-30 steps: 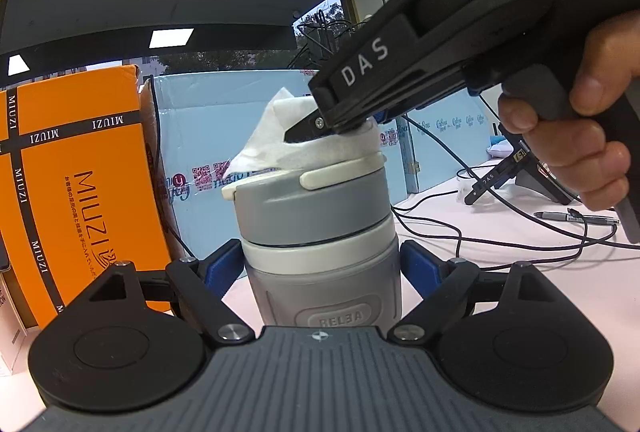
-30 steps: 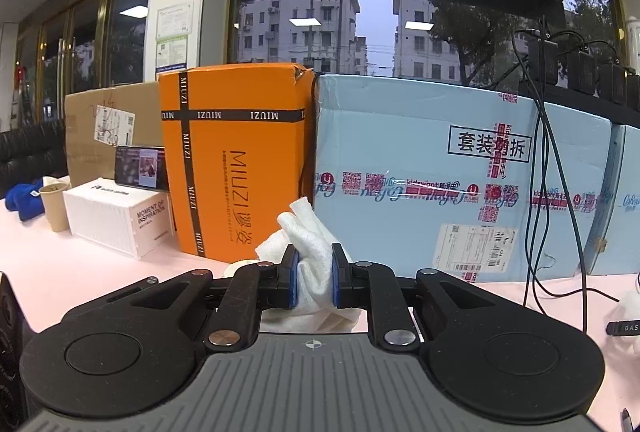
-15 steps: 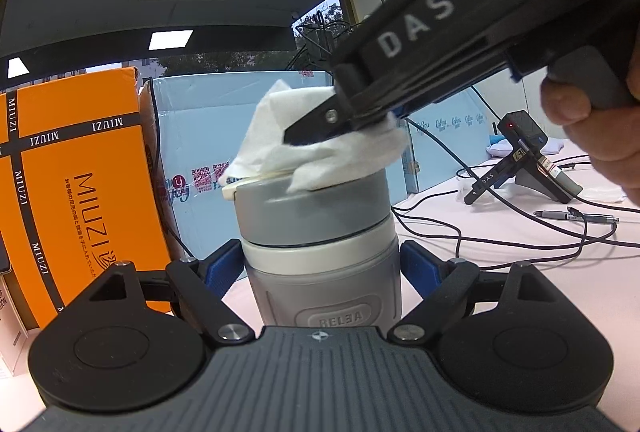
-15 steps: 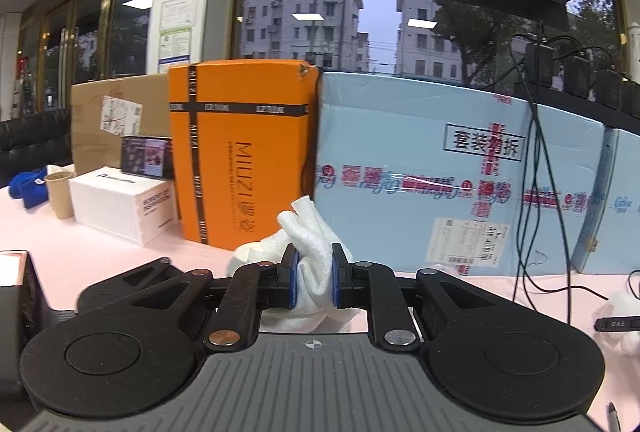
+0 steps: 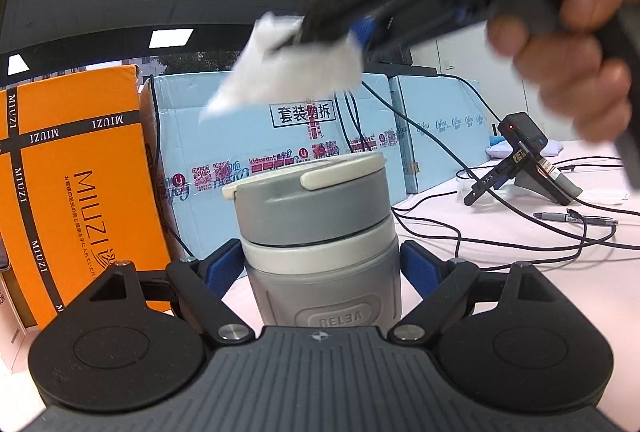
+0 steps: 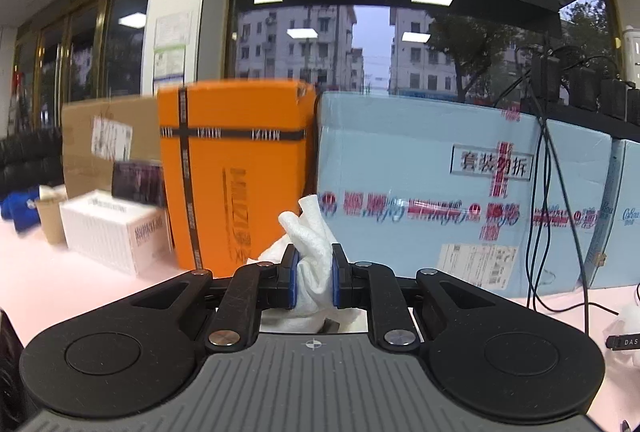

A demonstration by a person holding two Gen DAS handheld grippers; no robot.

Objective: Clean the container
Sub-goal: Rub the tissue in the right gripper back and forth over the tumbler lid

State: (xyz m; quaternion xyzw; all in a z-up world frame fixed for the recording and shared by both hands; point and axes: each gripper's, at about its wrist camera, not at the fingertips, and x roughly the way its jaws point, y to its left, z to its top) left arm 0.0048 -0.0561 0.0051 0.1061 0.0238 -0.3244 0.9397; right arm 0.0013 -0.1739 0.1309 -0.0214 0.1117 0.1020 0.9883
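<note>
A grey container (image 5: pixel 320 244) with a white band and a cream flip lid stands upright on the pink table. My left gripper (image 5: pixel 322 268) is shut on its body, blue pads on both sides. My right gripper (image 6: pixel 314 282) is shut on a crumpled white tissue (image 6: pixel 312 252). In the left wrist view the right gripper (image 5: pixel 320 32) is blurred and holds the tissue (image 5: pixel 288 72) well above the lid, clear of it.
An orange MIUZI box (image 5: pixel 76 184) and light blue cartons (image 5: pixel 280 148) stand behind the container. Black cables (image 5: pixel 500 228), a pen (image 5: pixel 576 218) and a small black device (image 5: pixel 524 160) lie to the right. A white box (image 6: pixel 116 232) and a paper cup (image 6: pixel 50 218) sit far left.
My right gripper has lifted the tissue off the container's lid and up into the air. The left gripper still holds the container in place.
</note>
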